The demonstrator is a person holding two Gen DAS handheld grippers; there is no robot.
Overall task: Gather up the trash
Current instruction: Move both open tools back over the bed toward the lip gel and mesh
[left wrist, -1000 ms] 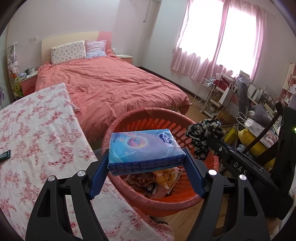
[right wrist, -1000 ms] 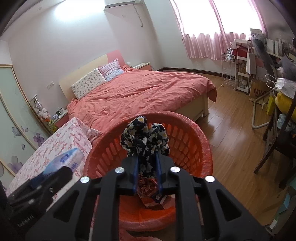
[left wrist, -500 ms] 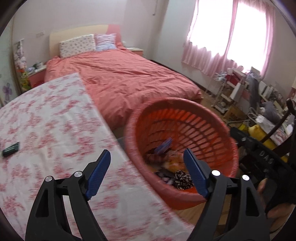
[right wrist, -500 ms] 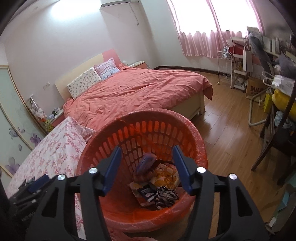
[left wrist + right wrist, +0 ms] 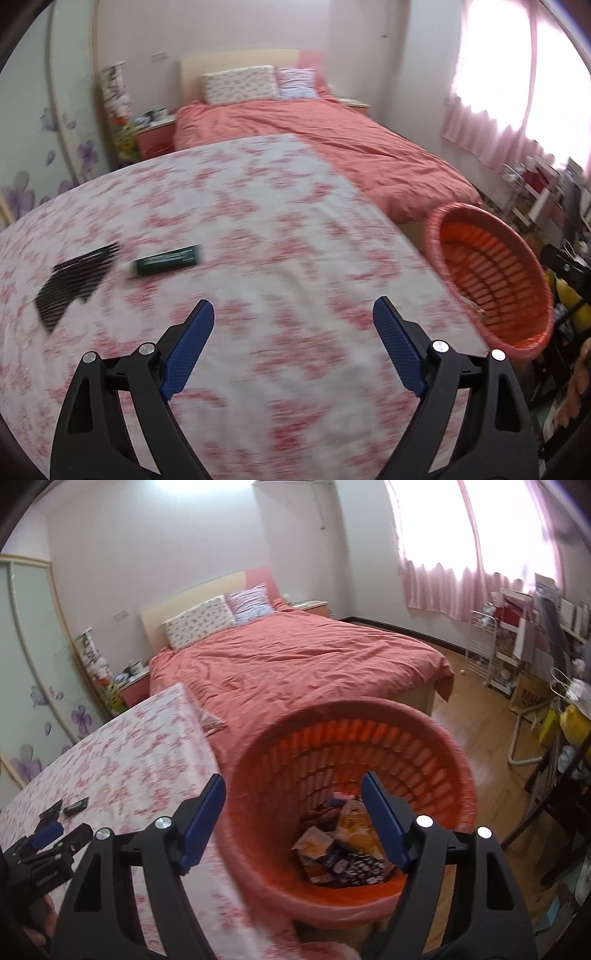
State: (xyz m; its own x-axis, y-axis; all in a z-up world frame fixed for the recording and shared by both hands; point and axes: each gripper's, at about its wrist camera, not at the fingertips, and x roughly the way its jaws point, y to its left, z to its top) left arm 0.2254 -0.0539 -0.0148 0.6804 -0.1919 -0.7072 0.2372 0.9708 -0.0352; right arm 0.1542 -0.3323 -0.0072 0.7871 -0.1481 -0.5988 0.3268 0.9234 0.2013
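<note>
My left gripper (image 5: 293, 314) is open and empty above the flowered table (image 5: 258, 229). A dark green tube (image 5: 166, 260) and a black comb-like piece (image 5: 75, 282) lie ahead to its left. The orange basket (image 5: 491, 273) stands at the table's right edge. My right gripper (image 5: 293, 786) is open and empty above the basket (image 5: 332, 723), which holds snack wrappers (image 5: 343, 834) and a black-and-white patterned cloth (image 5: 364, 864). The left gripper (image 5: 46, 830) shows at the lower left of the right wrist view, near the tube (image 5: 75, 806).
A bed with a salmon cover (image 5: 295, 661) lies beyond the table and basket. A chair, shelves and clutter (image 5: 535, 686) stand on the wood floor at the right. A nightstand (image 5: 153, 134) stands by the wardrobe.
Both grippers opened; the blue tissue pack and the patterned cloth dropped into the basket. My left gripper then swung left from the basket over the table.
</note>
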